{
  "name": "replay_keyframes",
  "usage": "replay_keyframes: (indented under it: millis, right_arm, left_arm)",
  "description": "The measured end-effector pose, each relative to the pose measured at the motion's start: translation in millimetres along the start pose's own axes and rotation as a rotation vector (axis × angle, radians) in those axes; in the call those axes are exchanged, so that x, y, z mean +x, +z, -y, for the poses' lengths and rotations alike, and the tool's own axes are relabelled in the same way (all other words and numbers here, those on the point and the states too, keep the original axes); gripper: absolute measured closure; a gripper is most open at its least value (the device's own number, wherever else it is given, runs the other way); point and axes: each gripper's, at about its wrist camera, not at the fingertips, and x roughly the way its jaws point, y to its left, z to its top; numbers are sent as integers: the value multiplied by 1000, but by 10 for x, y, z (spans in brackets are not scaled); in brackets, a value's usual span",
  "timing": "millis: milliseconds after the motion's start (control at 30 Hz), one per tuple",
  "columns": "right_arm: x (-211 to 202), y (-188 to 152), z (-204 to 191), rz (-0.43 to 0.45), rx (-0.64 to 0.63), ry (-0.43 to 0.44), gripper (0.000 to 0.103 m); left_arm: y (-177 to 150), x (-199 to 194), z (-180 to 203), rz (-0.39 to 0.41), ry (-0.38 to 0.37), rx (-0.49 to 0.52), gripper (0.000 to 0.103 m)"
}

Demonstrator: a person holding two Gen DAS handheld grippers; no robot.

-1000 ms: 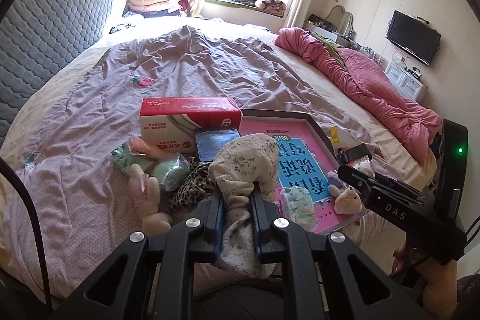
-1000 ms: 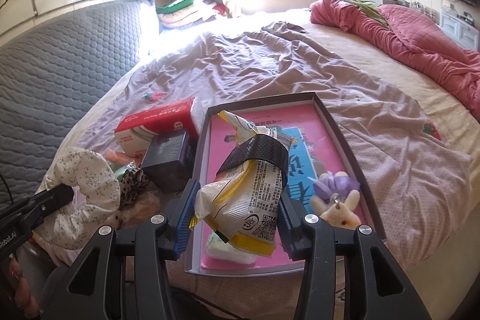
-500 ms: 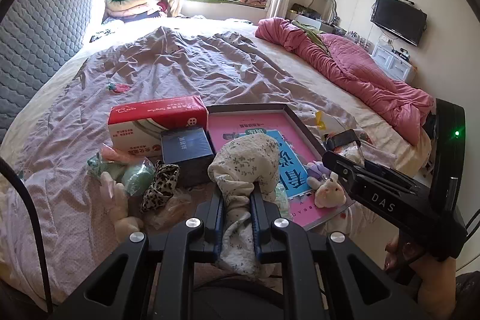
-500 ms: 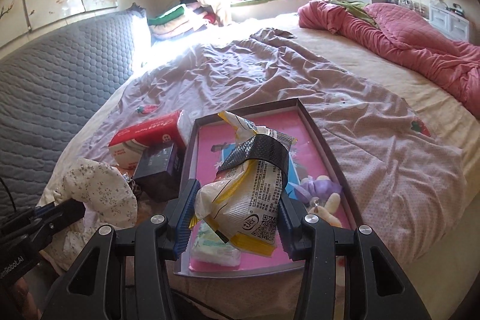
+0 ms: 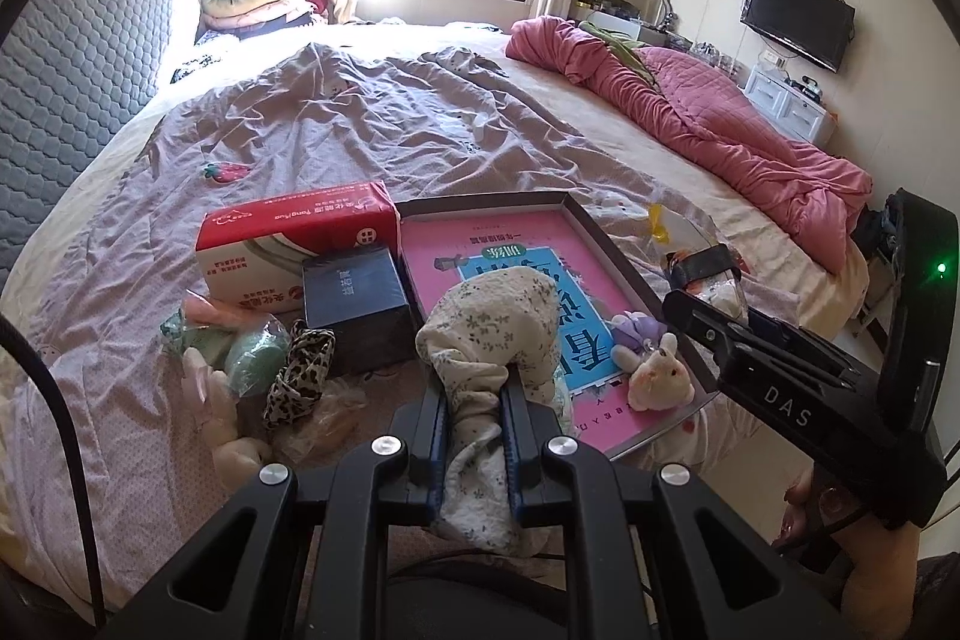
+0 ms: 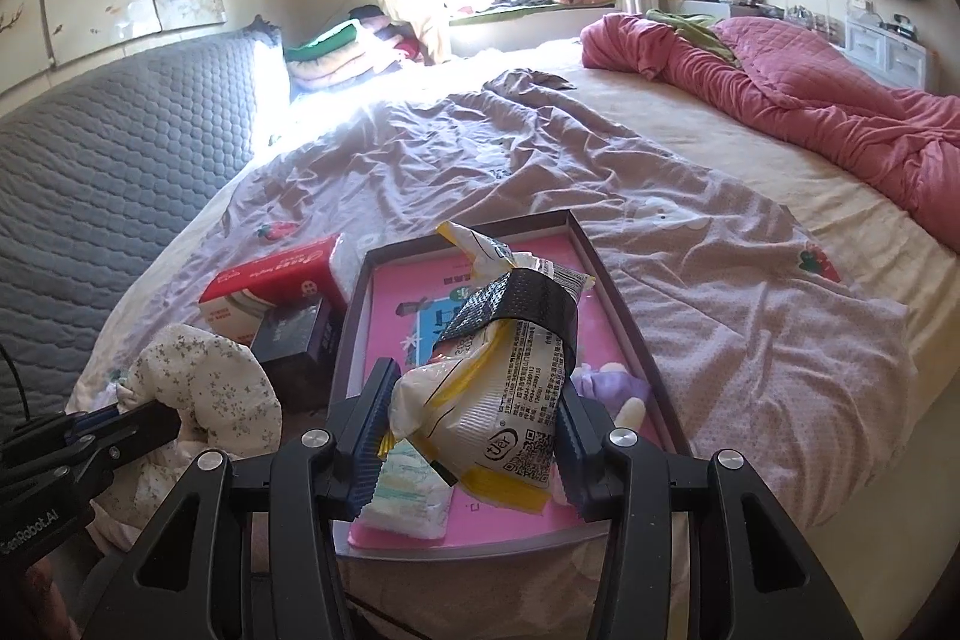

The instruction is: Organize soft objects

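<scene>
Two handheld grippers above a cluttered bed, each carrying something soft.

Left wrist view: left gripper (image 5: 474, 421) clamped on floral cloth (image 5: 489, 325), above pink tray (image 5: 606, 235); could snag plush rabbit (image 5: 660, 379). Right wrist view: right gripper (image 6: 471, 433) squeezing taped snack bag (image 6: 504, 358) over tray; slick wrapper could slip.

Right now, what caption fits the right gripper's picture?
Right gripper holds a snack bag over the pink tray on the bed.

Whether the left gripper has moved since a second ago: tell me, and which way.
Yes. The left gripper, holding the floral cloth, shifted right, from the tray's left rim to over its floor.
</scene>
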Motion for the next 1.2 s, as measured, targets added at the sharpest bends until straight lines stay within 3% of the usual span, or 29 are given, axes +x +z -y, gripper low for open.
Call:
replay_keyframes:
  millis: [433, 833, 1200]
  right_arm:
    - [115, -98, 217, -27, 46, -12, 54]
    - [270, -223, 135, -68, 11, 23, 54]
    - [437, -319, 107, -118, -3, 44, 54]
  left_arm:
    - [-17, 420, 102, -72, 5, 14, 87]
    - [-79, 941, 109, -176, 27, -12, 87]
    - [-162, 1037, 151, -154, 39, -13, 87]
